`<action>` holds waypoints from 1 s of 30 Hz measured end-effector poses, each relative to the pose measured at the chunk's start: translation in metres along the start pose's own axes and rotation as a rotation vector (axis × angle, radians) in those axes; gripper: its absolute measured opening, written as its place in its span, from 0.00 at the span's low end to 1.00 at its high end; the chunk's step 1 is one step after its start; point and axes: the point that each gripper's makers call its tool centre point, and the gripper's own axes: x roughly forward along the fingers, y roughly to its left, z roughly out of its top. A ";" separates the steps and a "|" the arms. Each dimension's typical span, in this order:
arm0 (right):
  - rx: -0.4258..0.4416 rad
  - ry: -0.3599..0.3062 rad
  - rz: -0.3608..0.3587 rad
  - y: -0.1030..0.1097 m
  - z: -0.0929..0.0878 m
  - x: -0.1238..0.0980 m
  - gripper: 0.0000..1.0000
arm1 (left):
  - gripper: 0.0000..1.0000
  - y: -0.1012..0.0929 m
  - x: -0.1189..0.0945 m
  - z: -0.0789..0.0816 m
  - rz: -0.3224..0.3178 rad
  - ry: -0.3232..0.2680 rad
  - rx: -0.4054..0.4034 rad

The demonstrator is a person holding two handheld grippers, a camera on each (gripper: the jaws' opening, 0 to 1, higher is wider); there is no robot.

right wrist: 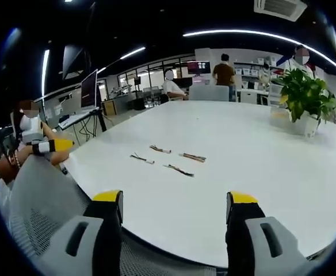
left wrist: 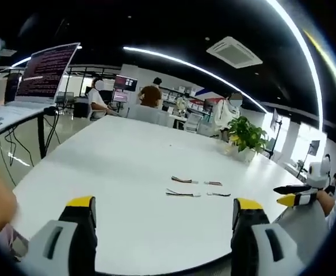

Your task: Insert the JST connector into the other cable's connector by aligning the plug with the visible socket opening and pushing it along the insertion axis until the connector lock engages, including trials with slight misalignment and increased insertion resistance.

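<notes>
Left gripper view shows 4 short cables [left wrist: 194, 187] lying mid-tabletop [left wrist: 128, 167], well ahead of both tongs [left wrist: 163, 215] [right wrist: 174, 210], which stand apart, empty. We judge them light, floppy; grip the stiff connector housings.

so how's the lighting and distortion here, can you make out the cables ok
Left gripper view: ceiling light strips bow into arcs, and the cables are small and soft on the white table. Right gripper view: even light, the cables too small for connector detail.
</notes>
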 end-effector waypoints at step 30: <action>-0.042 -0.021 -0.036 -0.032 0.025 0.002 0.69 | 0.98 0.003 0.022 0.032 -0.086 -0.009 0.099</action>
